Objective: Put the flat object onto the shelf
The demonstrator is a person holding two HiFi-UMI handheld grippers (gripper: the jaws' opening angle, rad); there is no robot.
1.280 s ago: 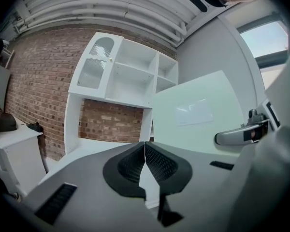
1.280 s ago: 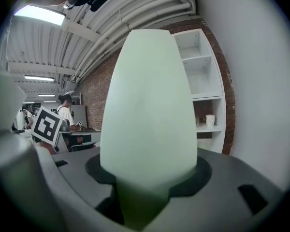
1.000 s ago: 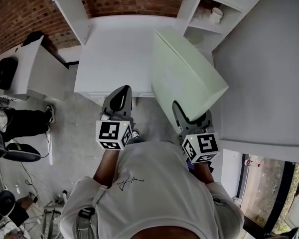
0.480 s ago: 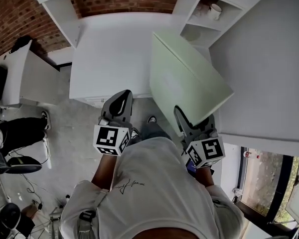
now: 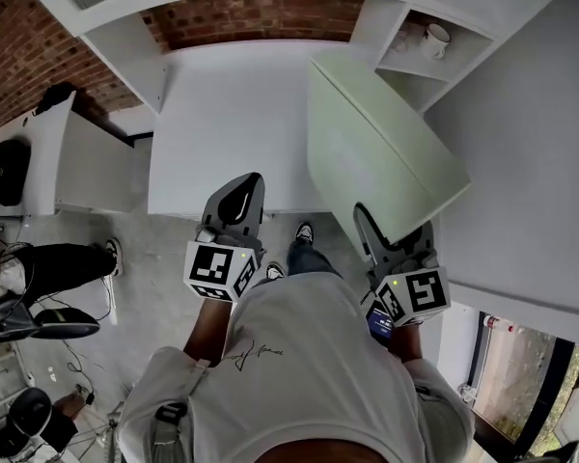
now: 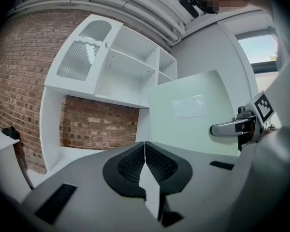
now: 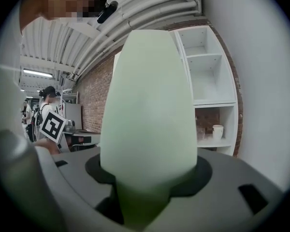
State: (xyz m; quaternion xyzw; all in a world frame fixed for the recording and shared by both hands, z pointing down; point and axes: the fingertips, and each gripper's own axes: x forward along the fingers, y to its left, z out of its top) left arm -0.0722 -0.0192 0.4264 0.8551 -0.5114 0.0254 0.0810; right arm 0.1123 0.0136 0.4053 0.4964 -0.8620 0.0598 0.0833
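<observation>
Clamping the flat panel (image 5: 381, 152) edgewise, the right gripper (image 5: 388, 242) presents it to the shelf (image 5: 415, 73); the left gripper (image 5: 242, 189) hangs clenched, empty.

In the right gripper view, the pale green panel (image 7: 147, 105) clamped in the right gripper (image 7: 146, 185) covers the inner faces of the jaws. It also blocks everything straight ahead of the tool, including the left part of the white shelf unit (image 7: 210, 66). The cup (image 7: 217, 131) on a shelf right of the jaws is too small to show detail.
</observation>
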